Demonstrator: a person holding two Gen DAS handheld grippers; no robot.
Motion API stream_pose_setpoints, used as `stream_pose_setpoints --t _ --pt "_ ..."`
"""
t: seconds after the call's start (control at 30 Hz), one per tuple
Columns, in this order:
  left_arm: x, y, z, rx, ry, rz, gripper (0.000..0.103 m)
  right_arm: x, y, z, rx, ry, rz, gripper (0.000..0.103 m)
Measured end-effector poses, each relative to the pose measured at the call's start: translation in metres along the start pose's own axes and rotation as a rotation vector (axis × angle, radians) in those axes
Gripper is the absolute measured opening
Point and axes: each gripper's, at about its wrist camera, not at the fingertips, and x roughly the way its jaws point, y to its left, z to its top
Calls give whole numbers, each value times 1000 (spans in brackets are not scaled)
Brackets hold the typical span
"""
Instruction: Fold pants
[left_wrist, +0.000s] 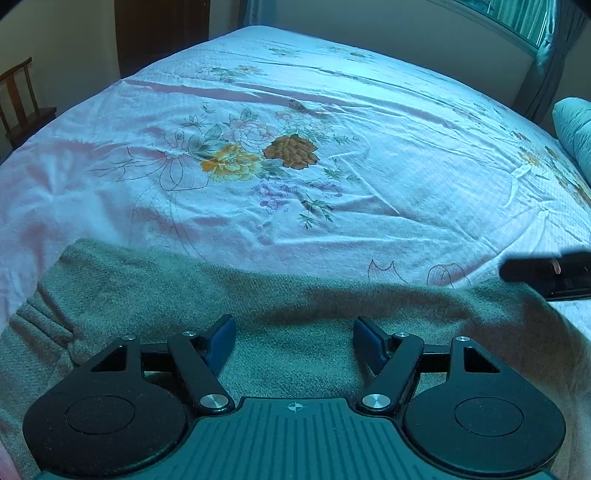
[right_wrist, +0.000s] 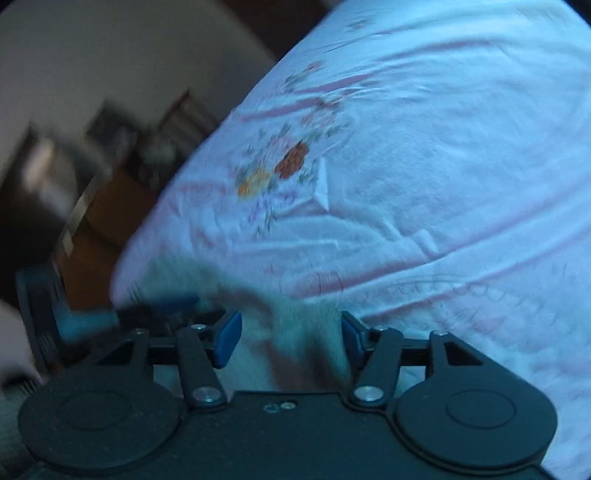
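Observation:
The grey-beige knit pants (left_wrist: 280, 314) lie across the near edge of the bed, with a ribbed band at the far left. My left gripper (left_wrist: 294, 341) is open, its blue-padded fingers spread just above the pants, holding nothing. In the blurred right wrist view my right gripper (right_wrist: 291, 338) is open too, with pale pants fabric (right_wrist: 295, 332) lying between its fingers, not clamped. The right gripper also shows in the left wrist view (left_wrist: 550, 273) at the right edge, over the pants' right end. The left gripper shows blurred at the left of the right wrist view (right_wrist: 92, 317).
The bed carries a pink-white floral sheet (left_wrist: 295, 110) with wrinkles. A teal pillow (left_wrist: 576, 129) lies at the bed's right edge. A wooden chair (left_wrist: 22, 103) stands left of the bed, and dark furniture (right_wrist: 92, 177) beside it.

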Motion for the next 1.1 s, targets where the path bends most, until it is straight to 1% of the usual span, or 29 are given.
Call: stream_pose_setpoints --t 0.03,0.07,0.1,0.17,0.2,0.23,0.27,0.3,0.33,0.47,0.5,0.53,0.57,0.6,0.67,0.73,0.8,0.83,0.87,0.93,0.97,1.03,1.07,1.1 --pt "0 0 0 2 1 1 71 0 -10 0 83 -26 32 28" --pt "1 0 0 2 1 1 71 1 -16 -1 134 -37 44 18" --pt "1 0 1 1 1 2 71 2 -18 -2 144 -40 42 0" --pt "1 0 2 -2 0 5 71 3 -17 -3 147 -31 39 0" --pt "0 1 2 -6 1 4 71 3 -13 -2 119 -20 22 0" --pt "-1 2 3 -8 -1 5 71 2 -7 -2 67 -8 -19 0" --pt "-2 3 3 -9 -3 10 71 3 3 -2 -19 0 -79 2" --pt "-2 4 4 -9 -6 15 71 2 11 -2 -93 8 -128 9" --pt "-2 6 4 -10 -8 22 71 2 16 -2 -145 29 -147 10" --pt "1 10 7 -14 -12 32 71 4 33 -7 -276 70 -206 8" --pt "2 10 7 -8 -13 36 71 6 38 -10 -318 74 -238 6" --pt "3 10 7 1 -14 40 71 9 44 -13 -366 74 -282 1" --pt "4 10 7 9 -13 42 71 13 49 -16 -406 74 -316 0" --pt "6 11 6 15 -11 42 71 15 52 -18 -426 70 -340 0" --pt "7 12 6 23 -13 40 71 17 59 -20 -475 28 -400 0" --pt "9 11 5 32 -15 42 71 15 56 -18 -465 -22 -439 0" --pt "11 11 3 37 -18 47 71 19 45 -13 -420 -65 -490 0" --pt "10 12 3 36 -17 47 71 25 37 -11 -385 -62 -524 0" --pt "7 12 3 32 -18 47 71 26 30 -11 -360 -60 -537 0" --pt "-4 12 3 24 -33 47 71 20 29 -13 -350 -69 -510 0" --pt "-9 12 2 22 -36 49 71 12 34 -16 -360 -97 -517 0" --pt "-21 11 -2 7 -37 26 71 -8 41 -21 -351 -157 -495 0" --pt "-26 11 -5 -2 -36 13 71 -17 44 -23 -346 -173 -486 0" --pt "-30 10 -8 -4 -35 5 71 -24 49 -25 -339 -177 -454 0"
